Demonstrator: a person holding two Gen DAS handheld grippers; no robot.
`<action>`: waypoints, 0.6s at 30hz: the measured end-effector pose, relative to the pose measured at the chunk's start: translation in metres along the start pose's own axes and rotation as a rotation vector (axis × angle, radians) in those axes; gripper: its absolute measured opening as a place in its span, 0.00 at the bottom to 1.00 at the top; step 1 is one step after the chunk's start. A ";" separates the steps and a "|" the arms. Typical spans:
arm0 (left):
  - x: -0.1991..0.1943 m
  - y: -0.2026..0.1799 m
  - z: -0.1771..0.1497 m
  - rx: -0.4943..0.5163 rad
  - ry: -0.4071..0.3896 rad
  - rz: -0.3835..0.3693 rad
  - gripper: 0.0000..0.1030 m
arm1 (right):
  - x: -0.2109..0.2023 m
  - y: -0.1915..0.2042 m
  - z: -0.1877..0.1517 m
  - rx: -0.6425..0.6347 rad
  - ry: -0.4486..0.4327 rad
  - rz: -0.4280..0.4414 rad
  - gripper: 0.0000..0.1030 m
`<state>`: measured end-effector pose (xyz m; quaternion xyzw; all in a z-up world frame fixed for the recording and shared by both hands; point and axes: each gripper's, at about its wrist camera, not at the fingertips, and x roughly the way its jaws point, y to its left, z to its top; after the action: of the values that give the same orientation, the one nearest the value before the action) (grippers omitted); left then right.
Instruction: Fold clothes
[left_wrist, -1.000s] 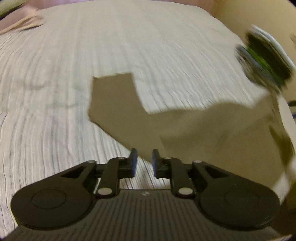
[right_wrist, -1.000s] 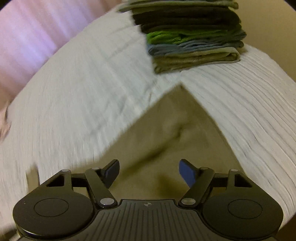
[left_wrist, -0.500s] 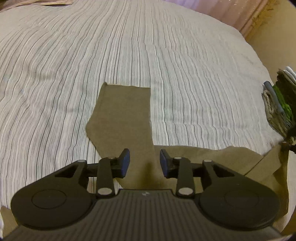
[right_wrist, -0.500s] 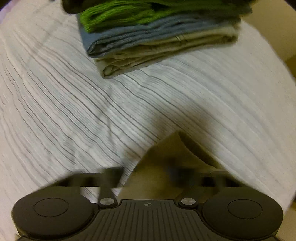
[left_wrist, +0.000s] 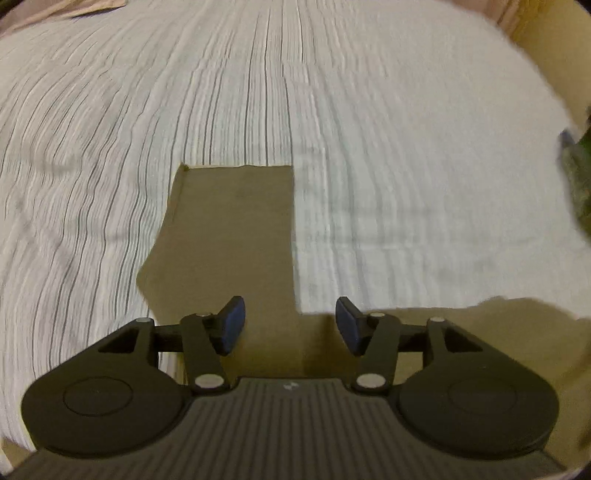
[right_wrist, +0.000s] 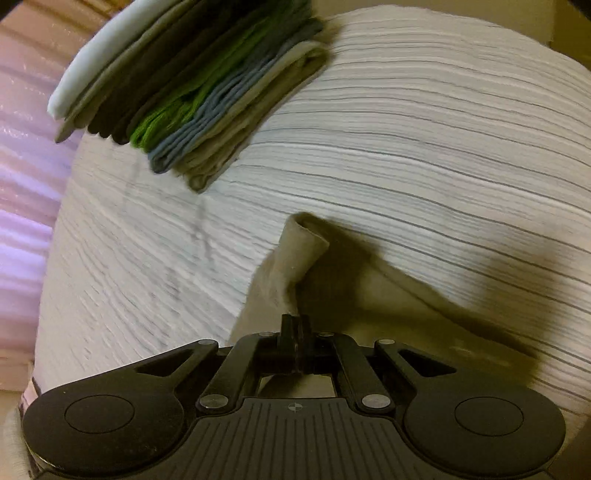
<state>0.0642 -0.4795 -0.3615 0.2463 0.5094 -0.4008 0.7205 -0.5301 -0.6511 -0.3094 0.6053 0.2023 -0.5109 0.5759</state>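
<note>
Mostly unfolded: right gripper (right_wrist: 295, 325) pinched olive garment (right_wrist: 295, 254) corner; left gripper (left_wrist: 290, 328) jaws apart above sleeve; folded stack (right_wrist: 192, 88) ahead.

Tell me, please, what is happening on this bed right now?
A person with a handheld gripper in each hand is folding an olive-brown garment spread on a striped bedsheet. The right gripper is shut on a fold of the garment's cloth and lifts it off the sheet. The left gripper is open above another part of the garment, gripping nothing. A stack of folded clothes lies farther back on the bed.
</note>
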 end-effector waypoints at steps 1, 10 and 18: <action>0.011 -0.005 0.003 0.023 0.014 0.043 0.48 | -0.004 -0.005 -0.003 0.007 -0.002 0.010 0.00; -0.043 0.044 -0.017 -0.127 -0.201 0.055 0.00 | -0.036 -0.032 -0.010 0.040 -0.038 0.147 0.00; -0.176 0.155 -0.149 -0.467 -0.424 0.015 0.00 | -0.067 -0.059 -0.027 -0.012 -0.009 0.213 0.00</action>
<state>0.0850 -0.2216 -0.2591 -0.0109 0.4242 -0.3101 0.8507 -0.5954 -0.5885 -0.2861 0.6173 0.1374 -0.4485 0.6316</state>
